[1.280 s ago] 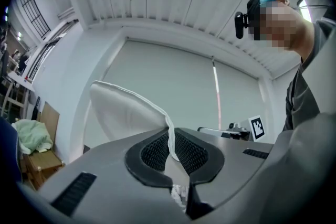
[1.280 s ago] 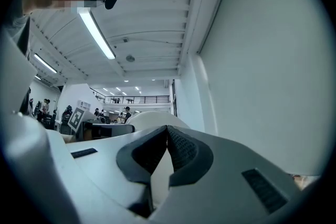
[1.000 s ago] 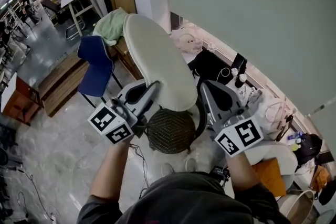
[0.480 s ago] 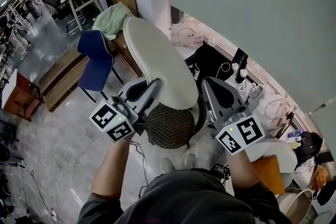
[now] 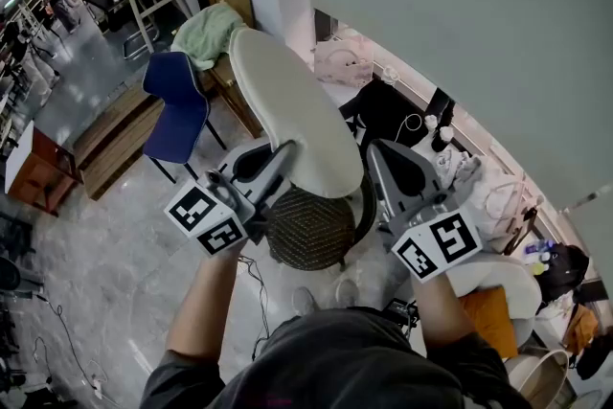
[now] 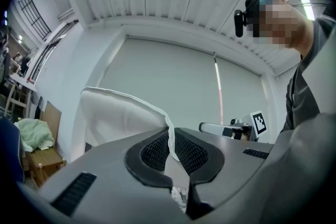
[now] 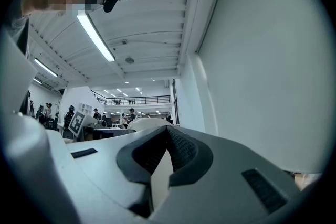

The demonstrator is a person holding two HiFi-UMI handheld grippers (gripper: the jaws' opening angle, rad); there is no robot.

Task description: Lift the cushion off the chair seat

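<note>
With jaws of left gripper [image 5: 284,158] and right gripper [image 5: 374,160] pinched narrow on the near edge of the cushion [image 5: 287,105], holds it tilted up, seemingly clear above the woven chair seat [image 5: 308,232]. Shows almost no change from a second ago. Suggests the lift is done and steady.

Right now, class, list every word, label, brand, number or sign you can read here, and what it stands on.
No readable text anywhere.
The cube on the left tool and the cube on the right tool bear only black-and-white square markers, no letters or digits.
</note>
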